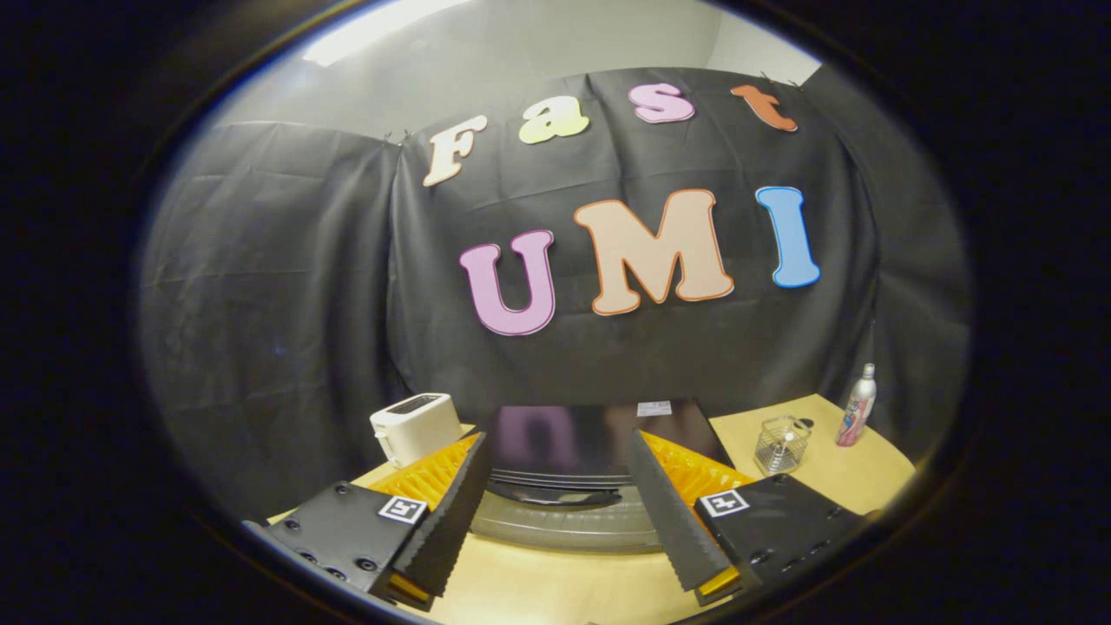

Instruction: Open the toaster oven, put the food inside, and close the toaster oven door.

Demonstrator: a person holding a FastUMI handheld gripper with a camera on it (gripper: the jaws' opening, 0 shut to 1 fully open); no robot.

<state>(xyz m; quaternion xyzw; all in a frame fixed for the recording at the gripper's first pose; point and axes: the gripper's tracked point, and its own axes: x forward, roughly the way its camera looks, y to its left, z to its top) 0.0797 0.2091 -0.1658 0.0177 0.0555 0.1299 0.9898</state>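
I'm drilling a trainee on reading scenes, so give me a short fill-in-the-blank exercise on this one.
1. The tool has its fingers ____, gripping nothing.
2. The toaster oven sits just ahead of the fingers with its door ____.
3. The small white appliance beside the oven is a ____.
4. Between the oven and the spray bottle stands a clear ____.

Missing words: open; shut; toaster; glass

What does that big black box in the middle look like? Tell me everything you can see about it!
The toaster oven is a black box with a flat, glossy top that mirrors the wall behind it. A small pale sticker sits near its back edge. Its front shows dark ridges, a curved dark handle and a rounded silvery-grey door, which looks closed. It stands upright on the wooden table, just ahead of the gripper, whose open fingers frame it without touching. A white toaster stands to one side of it, a wire basket to the other.
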